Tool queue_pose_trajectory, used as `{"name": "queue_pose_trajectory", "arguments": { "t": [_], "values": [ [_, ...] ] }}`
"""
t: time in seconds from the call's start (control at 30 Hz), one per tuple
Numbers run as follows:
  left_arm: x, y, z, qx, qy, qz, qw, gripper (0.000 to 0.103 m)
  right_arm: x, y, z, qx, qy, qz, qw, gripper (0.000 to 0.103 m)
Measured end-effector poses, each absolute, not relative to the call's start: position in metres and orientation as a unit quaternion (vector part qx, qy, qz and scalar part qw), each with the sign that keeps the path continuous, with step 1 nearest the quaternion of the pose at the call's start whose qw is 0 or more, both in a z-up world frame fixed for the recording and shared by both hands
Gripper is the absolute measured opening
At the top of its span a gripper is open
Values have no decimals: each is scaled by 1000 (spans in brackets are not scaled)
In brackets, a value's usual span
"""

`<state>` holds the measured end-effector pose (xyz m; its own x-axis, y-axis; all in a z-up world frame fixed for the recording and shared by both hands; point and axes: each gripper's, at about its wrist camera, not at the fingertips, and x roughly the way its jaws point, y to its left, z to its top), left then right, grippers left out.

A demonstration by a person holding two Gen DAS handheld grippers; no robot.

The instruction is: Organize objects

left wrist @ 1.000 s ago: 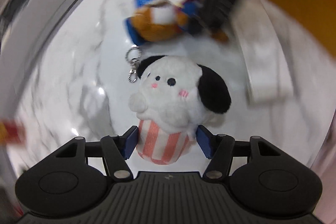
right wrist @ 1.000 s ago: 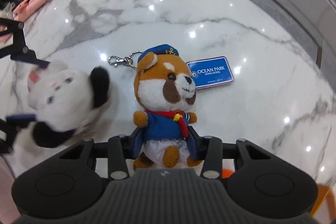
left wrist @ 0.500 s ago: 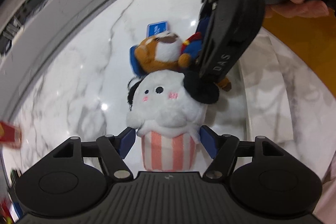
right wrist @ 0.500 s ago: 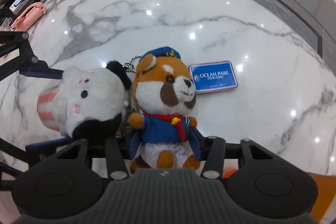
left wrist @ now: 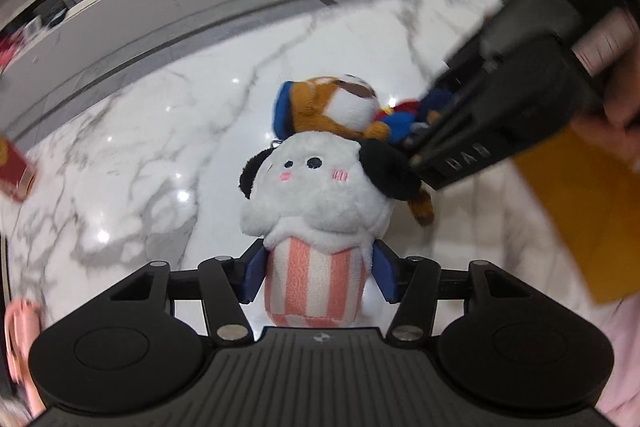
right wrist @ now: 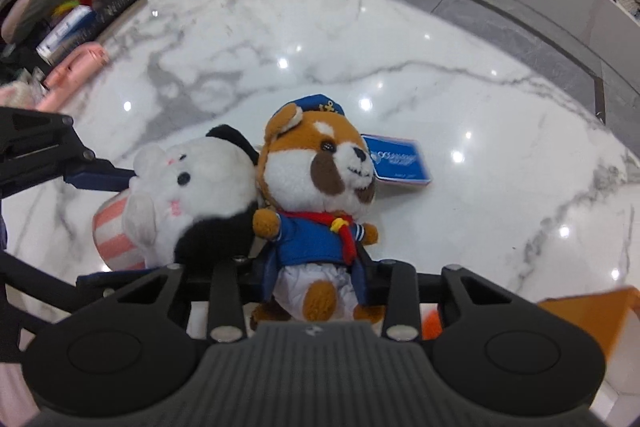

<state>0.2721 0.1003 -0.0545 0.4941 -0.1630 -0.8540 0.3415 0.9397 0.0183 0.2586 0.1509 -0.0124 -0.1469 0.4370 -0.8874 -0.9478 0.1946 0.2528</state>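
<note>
Two soft toys, side by side

The left tongs [left wrist: 316, 281] have just squeezed in on the white puppy toy [left wrist: 316, 195]; the right tongs [right wrist: 316, 277] have just squeezed in on the sailor bear toy [right wrist: 316, 187]. Both touch over the marble bench [right wrist: 440, 67], still to be put away.

dog plush [right wrist: 192, 195] left of, touching fox plush [right wrist: 320, 187]; tag [right wrist: 400, 163] right, behind | both over marble floor [right wrist: 440, 67]
</note>
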Motion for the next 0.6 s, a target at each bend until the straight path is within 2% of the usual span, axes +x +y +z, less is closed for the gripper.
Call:
{"name": "queue_pose_trajectory", "arguments": {
  "t": [0.27,0.47,0.6],
  "values": [
    [250,85,20,-21,422,-152,894,64,280,80,72,-201,453,580,647,38],
    [251,28,55,-72,400,-217,888,64,310,2,124,-181,431,551,691,39],
    [262,-29,55,-70,409,-250,875,64,331,-51,131,-185,430,511,721,39]
  ]
}}
